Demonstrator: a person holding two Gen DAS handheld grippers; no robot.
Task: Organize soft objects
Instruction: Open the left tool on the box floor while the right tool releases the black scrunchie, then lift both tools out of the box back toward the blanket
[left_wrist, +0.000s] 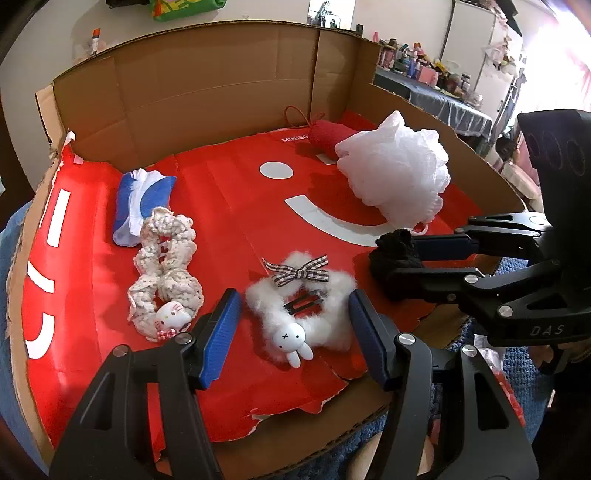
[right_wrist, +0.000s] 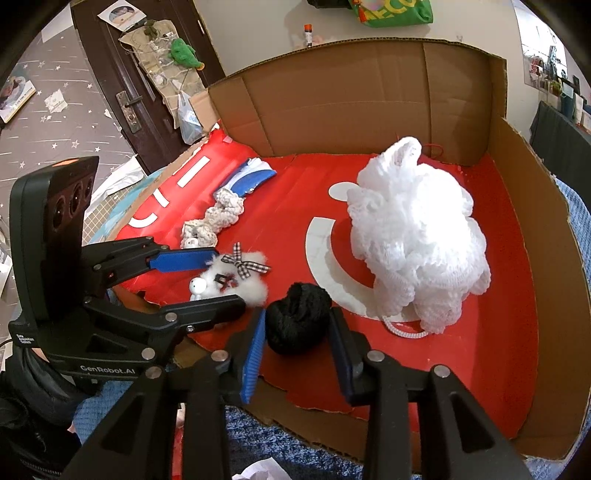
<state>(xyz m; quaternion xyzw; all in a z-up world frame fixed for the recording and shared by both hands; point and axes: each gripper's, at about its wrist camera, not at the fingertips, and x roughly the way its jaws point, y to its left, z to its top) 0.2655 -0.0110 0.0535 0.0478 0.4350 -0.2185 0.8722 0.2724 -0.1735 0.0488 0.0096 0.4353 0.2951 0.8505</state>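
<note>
A white fluffy star hair clip (left_wrist: 325, 321) with a checked bow and a small rabbit figure lies on the red paper (left_wrist: 229, 206) that lines the cardboard box. My left gripper (left_wrist: 294, 299) stands open around it, one blue pad on each side; the right wrist view shows the same gripper (right_wrist: 229, 277) straddling the clip (right_wrist: 251, 288). A black knitted ball (right_wrist: 299, 317) sits low on the paper near the box's front edge. My right gripper (right_wrist: 298, 314) is shut on it, both pads touching its sides. From the left wrist view, that gripper (left_wrist: 402, 258) comes in from the right.
A large white mesh bath pouf (right_wrist: 417, 236) fills the right half of the box. A crochet scrunchie (left_wrist: 162, 273) with a cat charm and a blue-and-white sock (left_wrist: 144, 199) lie on the left. A red knitted item (left_wrist: 325, 136) rests by the tall cardboard back wall (left_wrist: 203, 92).
</note>
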